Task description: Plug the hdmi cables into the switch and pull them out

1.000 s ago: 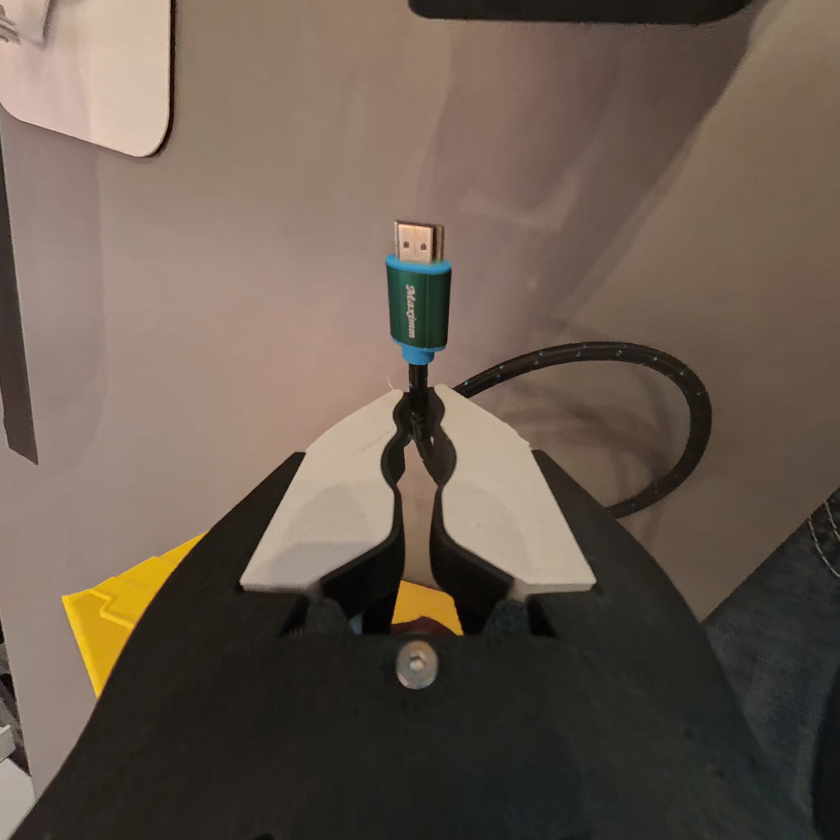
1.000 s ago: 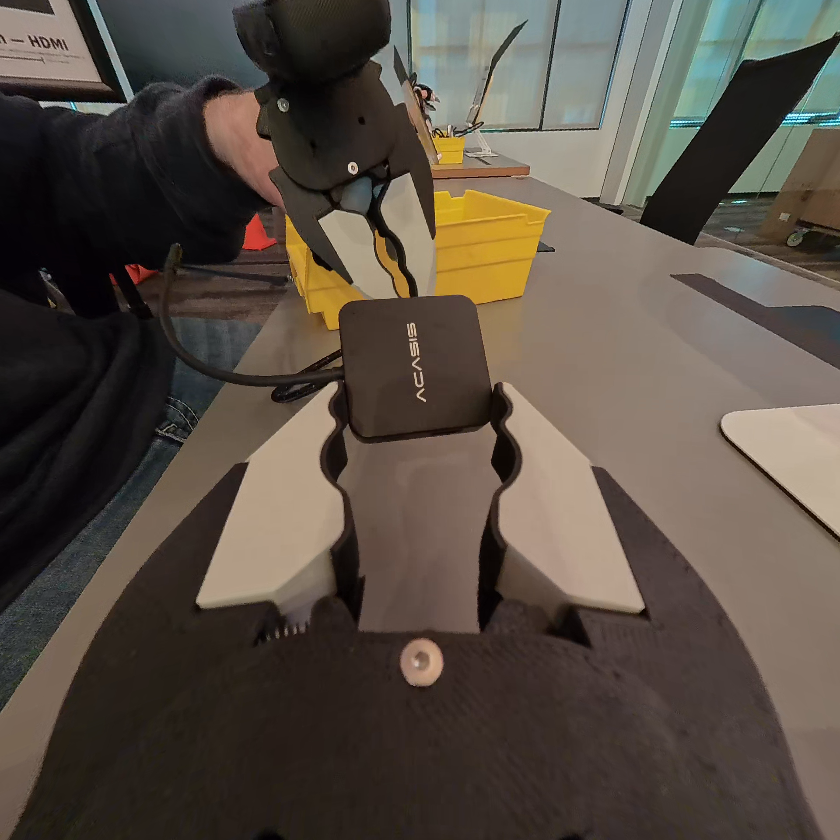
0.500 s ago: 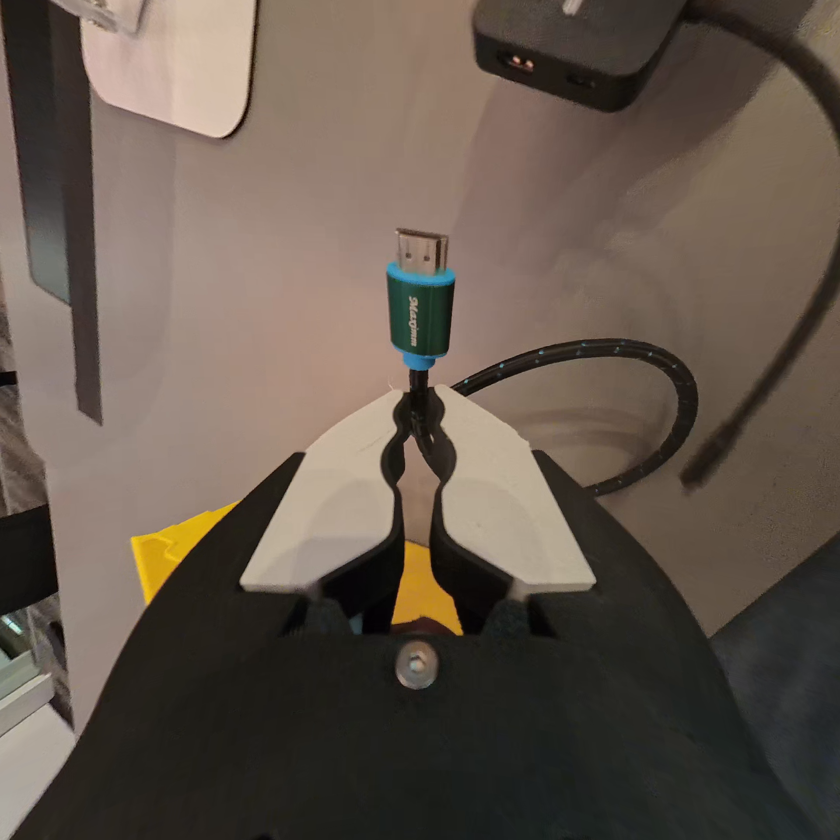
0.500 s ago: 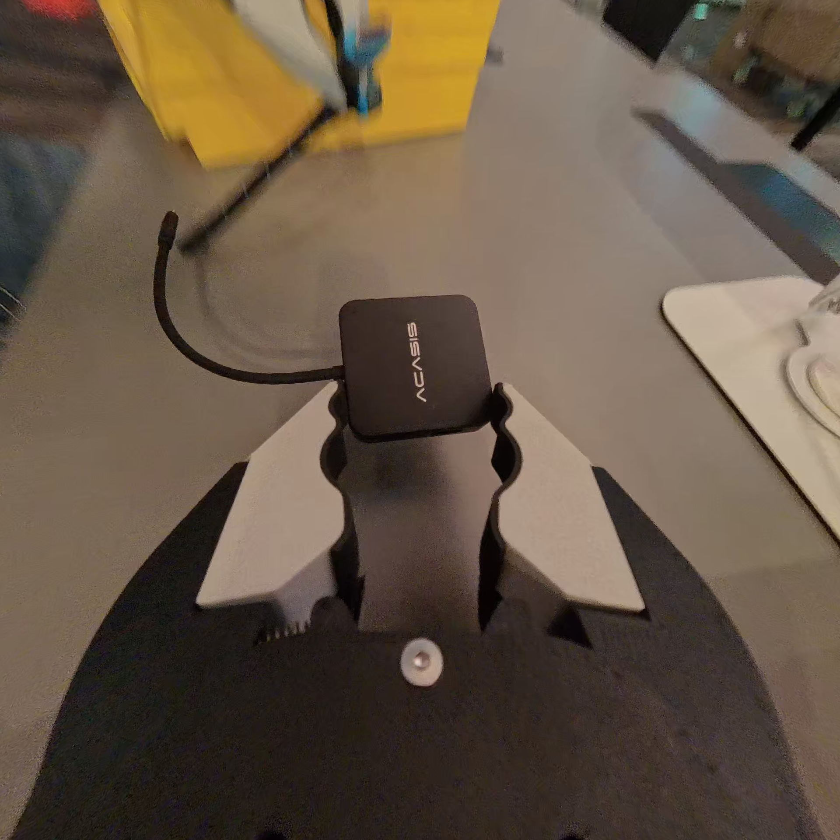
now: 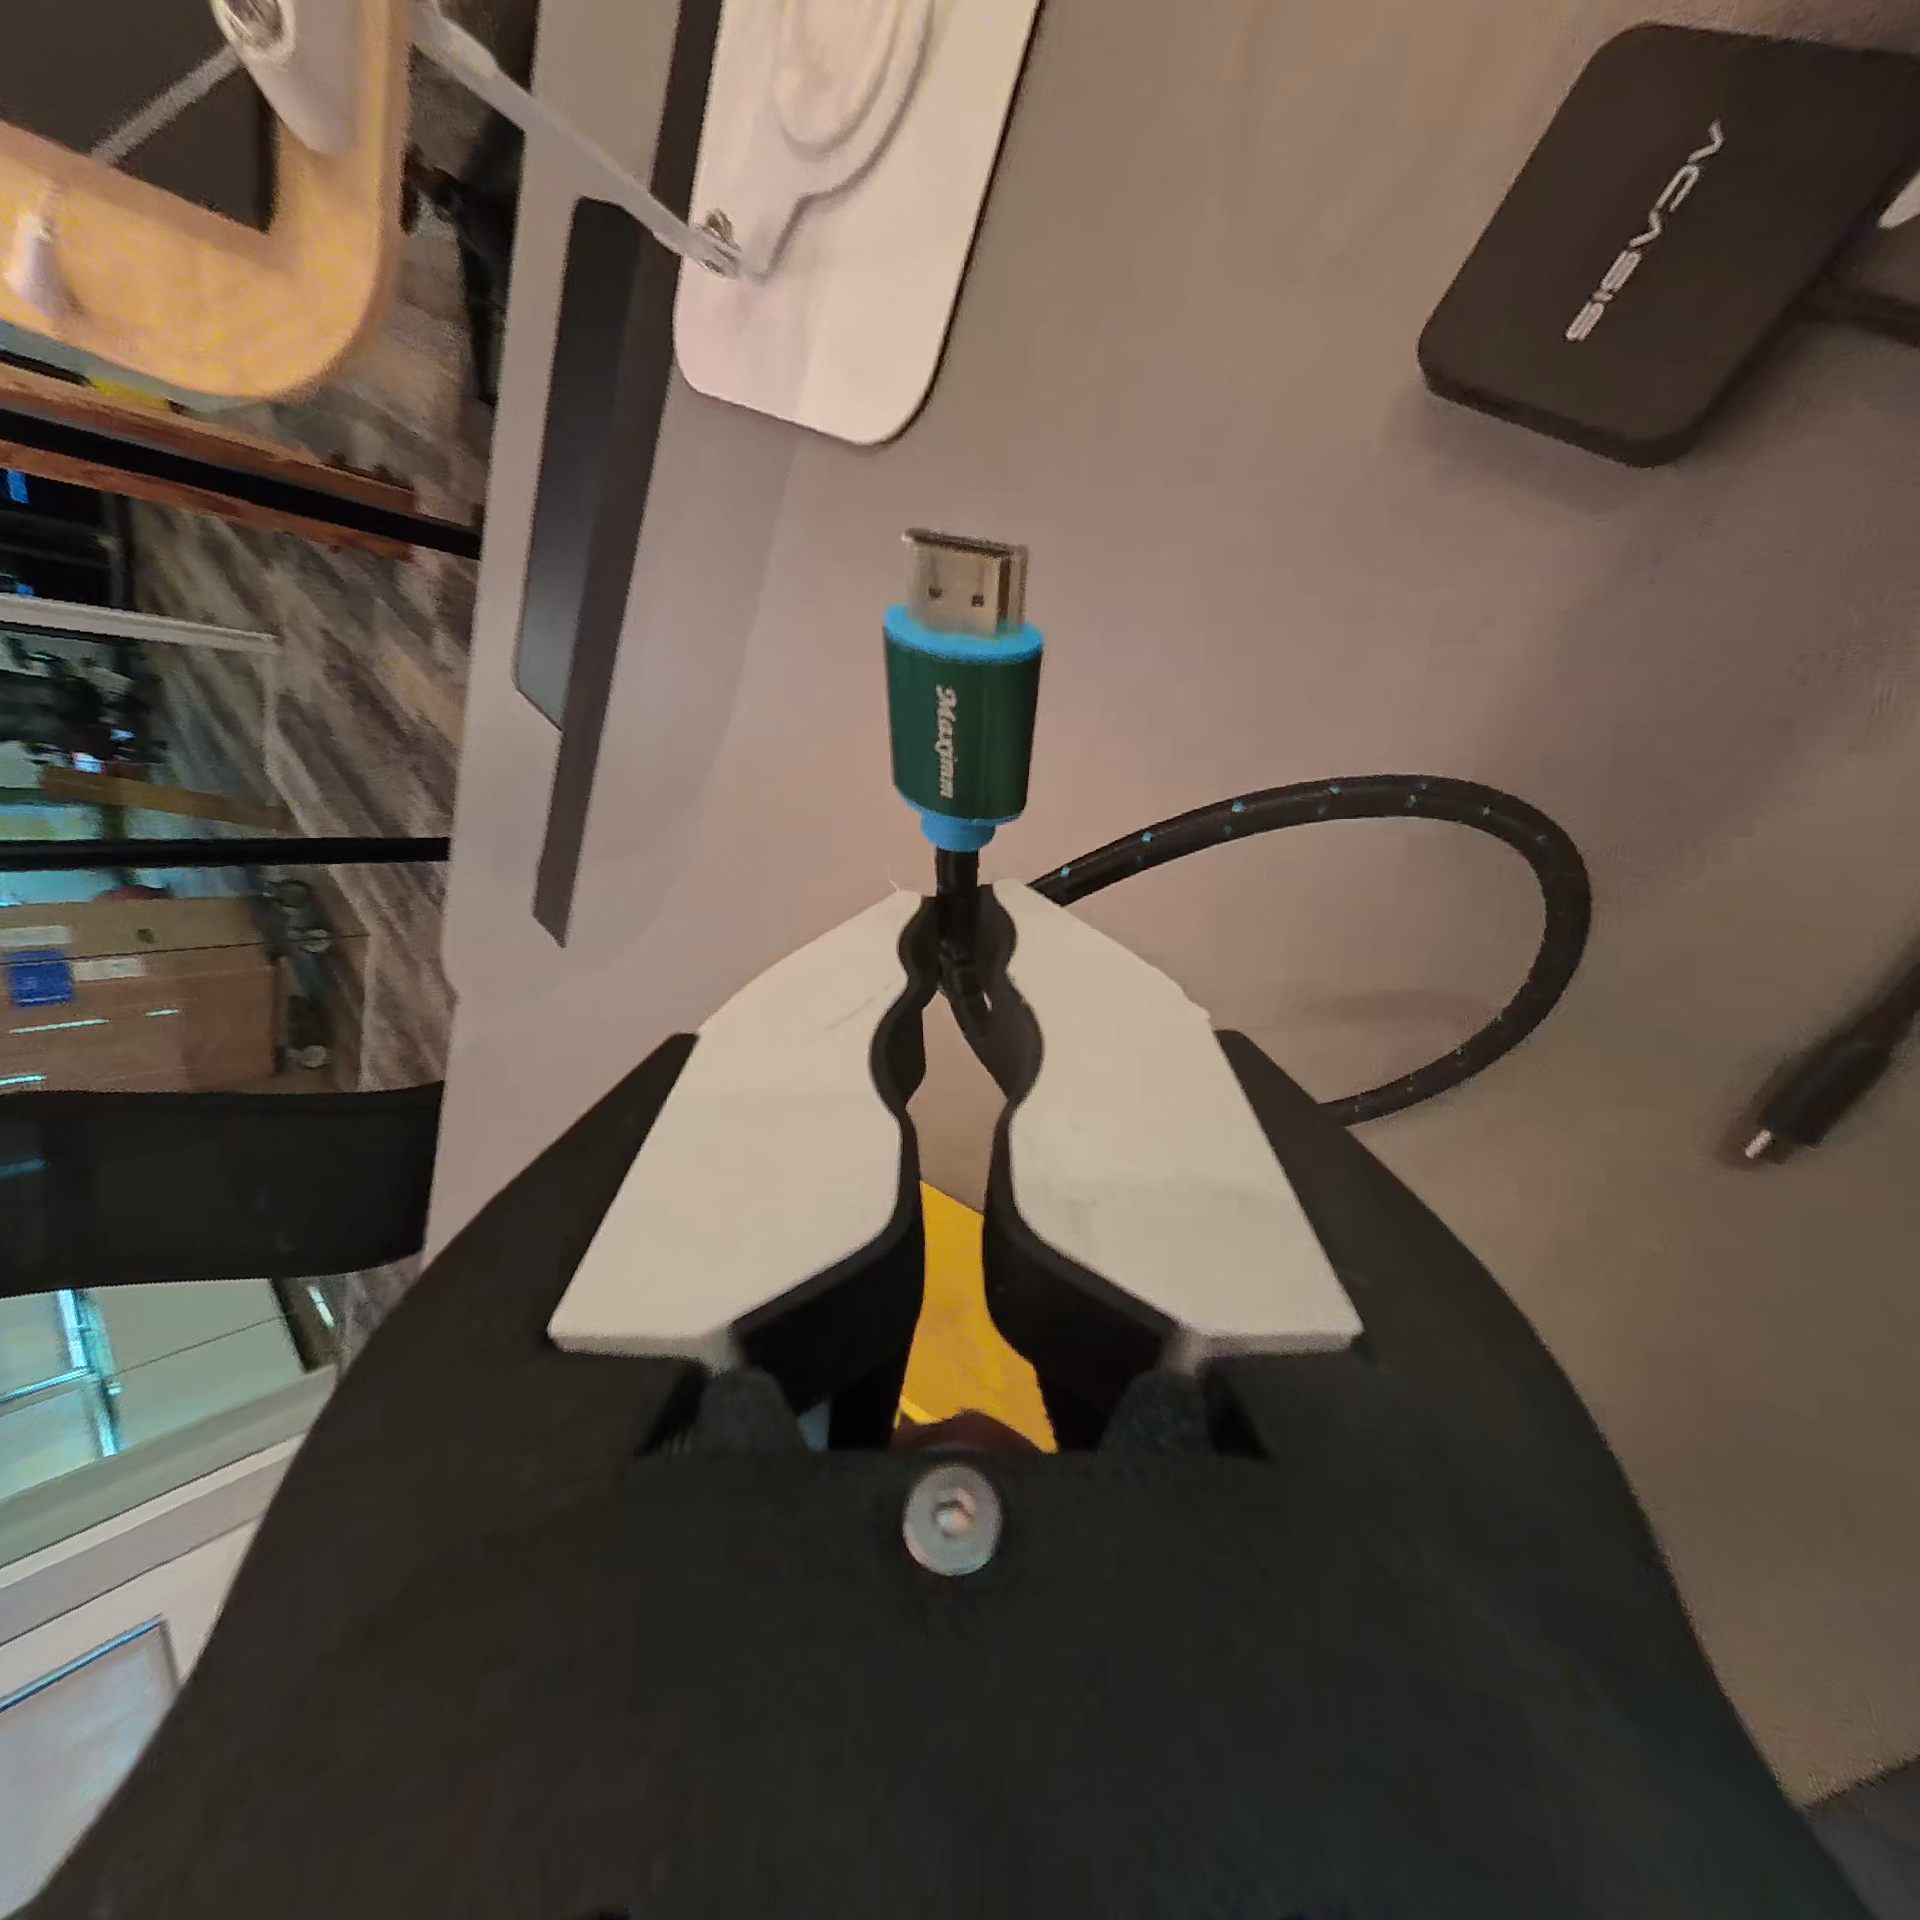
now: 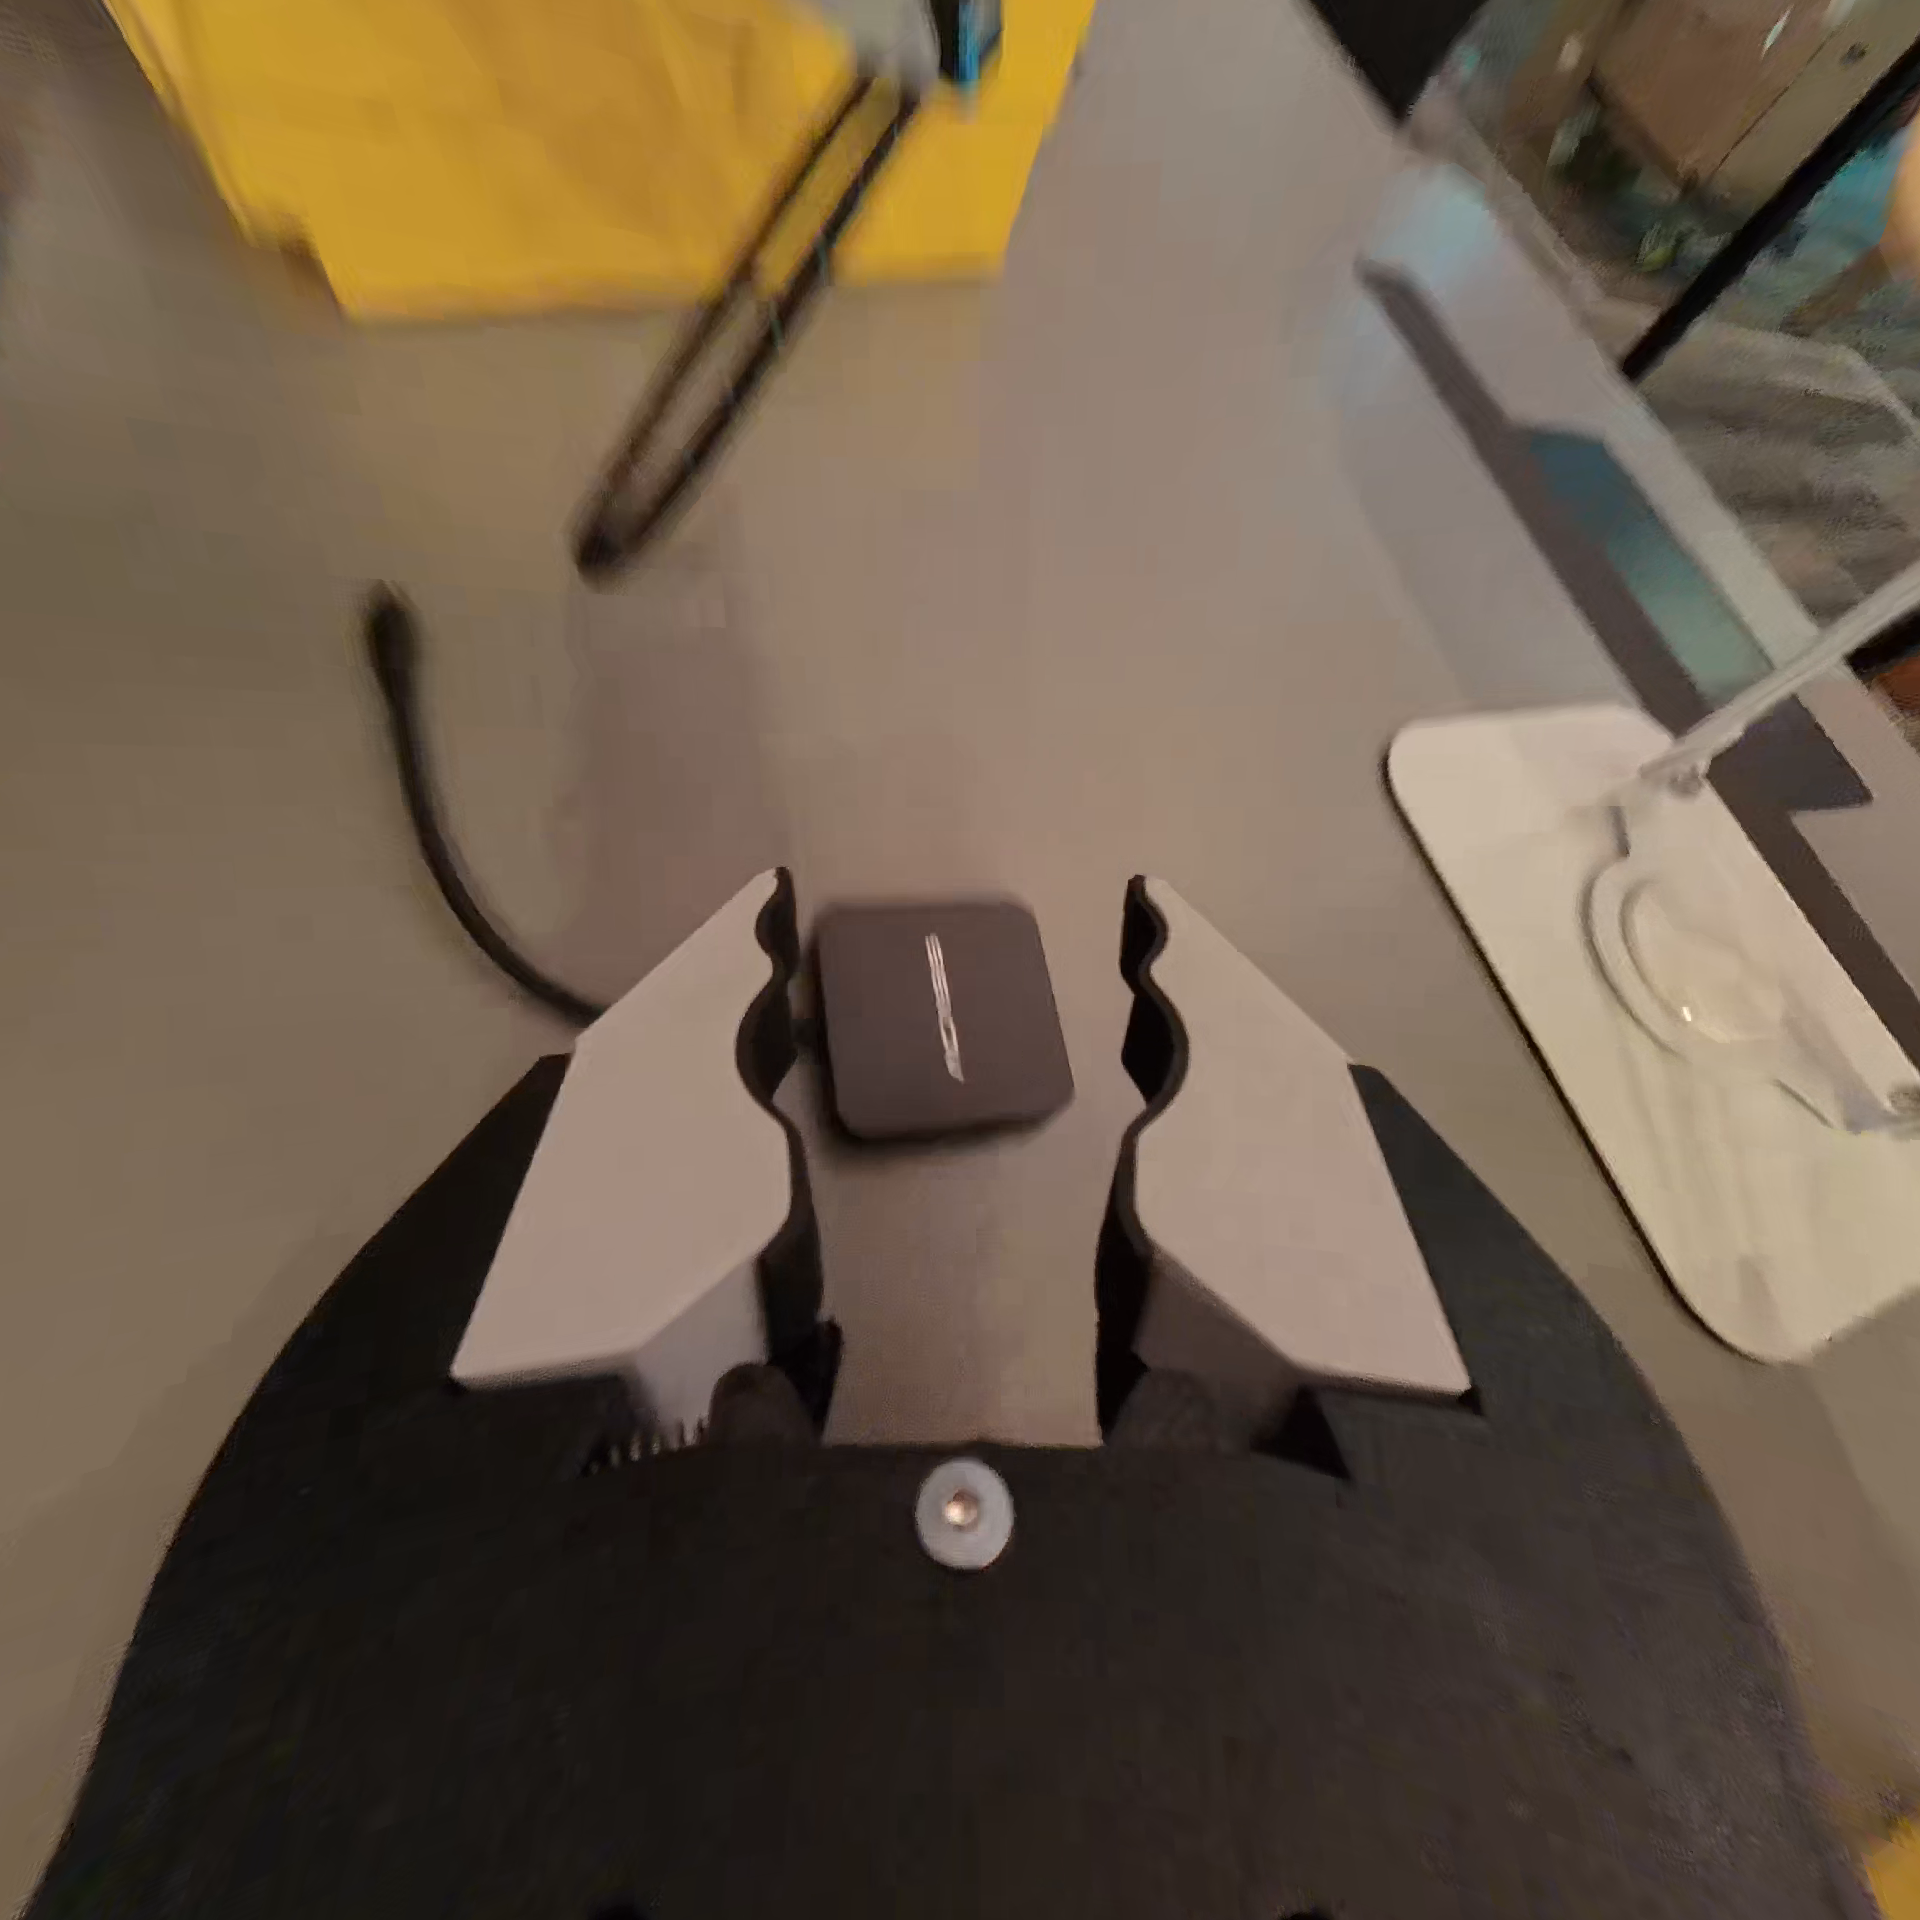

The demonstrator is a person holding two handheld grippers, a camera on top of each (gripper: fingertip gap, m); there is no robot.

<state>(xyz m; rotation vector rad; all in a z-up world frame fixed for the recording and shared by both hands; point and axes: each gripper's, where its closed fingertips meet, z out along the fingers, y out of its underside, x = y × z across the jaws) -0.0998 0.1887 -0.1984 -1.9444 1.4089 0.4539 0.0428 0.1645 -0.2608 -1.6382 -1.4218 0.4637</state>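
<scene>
1. Between my left hand-held gripper point(image 5: 956, 914) fingertips I have the braided black cable point(image 5: 1475, 831) pinched tight, just behind its plug.
2. Just past those tips, the green and blue plug point(image 5: 961, 727) stands straight out with its bare metal end pointing forward, touching nothing.
3. Behind the plug, the cable loops off to the right and curls back under the gripper, above the grey table point(image 5: 1247, 520).
4. Farther off to the upper right, the black switch point(image 5: 1652, 249) lies flat on the table, well apart from the plug.
5. On my right side, the right hand-held gripper point(image 6: 956, 894) has its fingers spread apart, holding nothing.
6. The switch point(image 6: 940, 1013) sits on the table point(image 6: 935, 675) between those spread fingers, close to the left one; whether it touches I cannot tell.
7. A thin black lead point(image 6: 436, 831) runs from the switch's left side and curves away across the table.
8. Beyond that, a blurred yellow bin point(image 6: 520, 156) stands at the far edge, and a white flat stand base point(image 6: 1558, 987) lies to the right.
</scene>
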